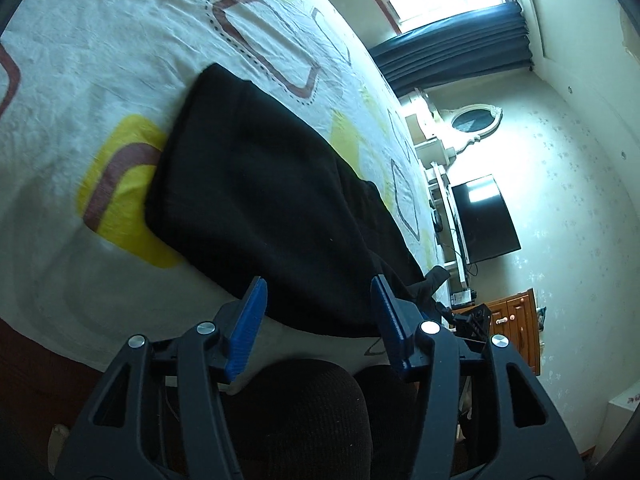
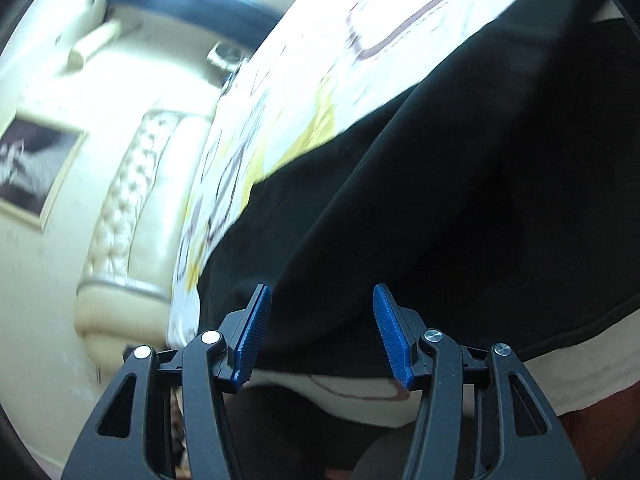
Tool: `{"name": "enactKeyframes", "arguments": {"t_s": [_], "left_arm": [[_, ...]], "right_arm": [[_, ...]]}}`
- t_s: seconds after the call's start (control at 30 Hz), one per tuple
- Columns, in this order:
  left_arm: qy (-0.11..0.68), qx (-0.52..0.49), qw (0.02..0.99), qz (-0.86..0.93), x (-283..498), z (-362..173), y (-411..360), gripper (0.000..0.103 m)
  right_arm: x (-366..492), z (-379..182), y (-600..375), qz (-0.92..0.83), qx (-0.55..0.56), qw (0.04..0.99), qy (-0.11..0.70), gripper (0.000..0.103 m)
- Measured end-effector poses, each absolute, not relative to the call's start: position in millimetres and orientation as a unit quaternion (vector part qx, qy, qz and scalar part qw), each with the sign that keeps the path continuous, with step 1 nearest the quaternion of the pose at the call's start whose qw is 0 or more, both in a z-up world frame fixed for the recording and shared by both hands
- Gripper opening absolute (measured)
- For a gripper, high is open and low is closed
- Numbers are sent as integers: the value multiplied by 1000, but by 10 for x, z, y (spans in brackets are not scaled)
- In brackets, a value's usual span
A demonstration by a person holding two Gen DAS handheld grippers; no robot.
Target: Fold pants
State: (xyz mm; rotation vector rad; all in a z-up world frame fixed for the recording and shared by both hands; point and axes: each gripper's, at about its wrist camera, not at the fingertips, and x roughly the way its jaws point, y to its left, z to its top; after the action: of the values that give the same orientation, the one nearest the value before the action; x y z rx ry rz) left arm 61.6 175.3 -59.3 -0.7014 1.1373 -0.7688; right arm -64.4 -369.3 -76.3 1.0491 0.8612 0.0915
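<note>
Black pants [image 1: 264, 196] lie flat on a bed with a white sheet [image 1: 100, 60] patterned in yellow and brown. My left gripper [image 1: 318, 300] is open and empty, its blue pads just above the near edge of the pants. In the right wrist view the pants [image 2: 460, 200] fill the middle and right, with a hemmed edge at lower right. My right gripper [image 2: 320, 304] is open and empty, just over the near edge of the cloth.
A cream padded headboard [image 2: 120, 208] and a framed picture [image 2: 36, 168] stand left of the bed. A window with blue curtain [image 1: 460, 48], a black TV [image 1: 484, 220] and a wooden cabinet [image 1: 516, 320] lie beyond the bed. A dark rounded seat [image 1: 304, 412] sits below the left gripper.
</note>
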Motion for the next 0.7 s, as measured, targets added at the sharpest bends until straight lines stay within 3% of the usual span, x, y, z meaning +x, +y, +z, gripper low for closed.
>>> {"name": "enactKeyframes", "arguments": {"t_s": [0.27,0.4,0.6,0.7], "left_arm": [[524,-258,725,-366,644,-586,1100,55],[532,-218,732,-366,641,-606,852,61],[548,-241,722,-347,694,-736,811,65],[551,-262,716,-339,716,-766,840,65]], "right_arm": [[-998,-530,-4629,-93,523,795,293,53],[-1432,-540,-5240,-201,534,782,250,53],[-1895,-643,-5925,-272,562,750,219,53],[-1957,-511,-6159,-328,504,767,222,53]]}}
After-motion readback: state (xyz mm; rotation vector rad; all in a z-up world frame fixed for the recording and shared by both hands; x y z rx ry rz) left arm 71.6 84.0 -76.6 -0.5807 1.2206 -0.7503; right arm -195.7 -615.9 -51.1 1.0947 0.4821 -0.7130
